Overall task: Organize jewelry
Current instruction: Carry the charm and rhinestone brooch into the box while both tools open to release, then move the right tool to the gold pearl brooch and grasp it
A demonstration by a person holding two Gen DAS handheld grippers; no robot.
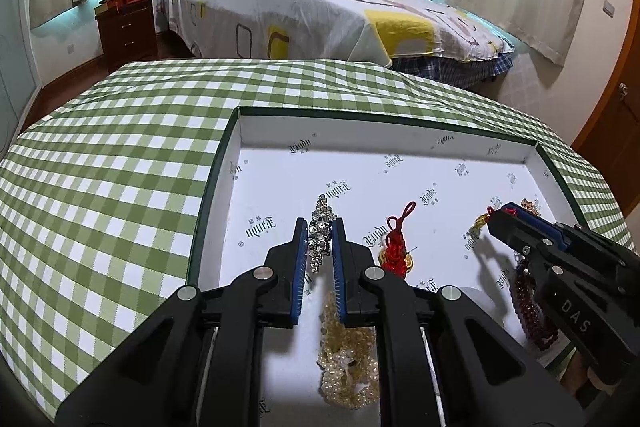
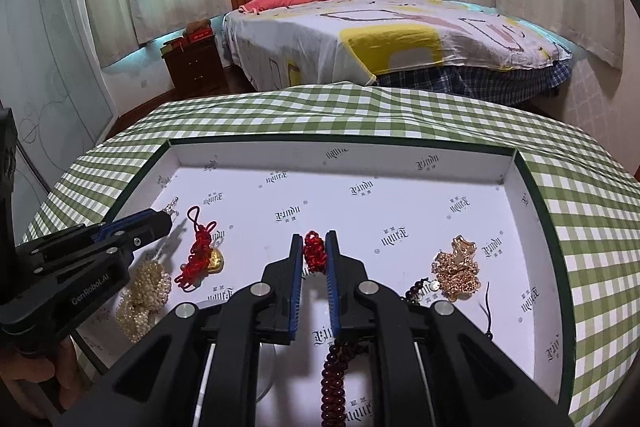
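A shallow white box [image 1: 240, 143] [image 2: 520, 183] with dark green edges lies on the checked table. My left gripper [image 1: 320, 227] is shut on a rhinestone piece [image 1: 322, 227] just above the box floor. My right gripper [image 2: 314, 241] is shut on a red knotted cord [image 2: 314, 251]; it also shows in the left wrist view [image 1: 506, 213]. In the box lie a pearl strand [image 1: 348, 359] [image 2: 146, 289], a red knot charm with a gold ingot [image 1: 396, 247] [image 2: 202, 255], a dark red bead bracelet [image 2: 334, 383] [image 1: 532, 303], and a gold chain pile [image 2: 458, 265].
The table wears a green and white checked cloth [image 1: 120, 187] [image 2: 580, 195]. Behind it stand a bed [image 1: 300, 7] and a dark wood nightstand [image 1: 128, 27]. Curtains hang on both sides.
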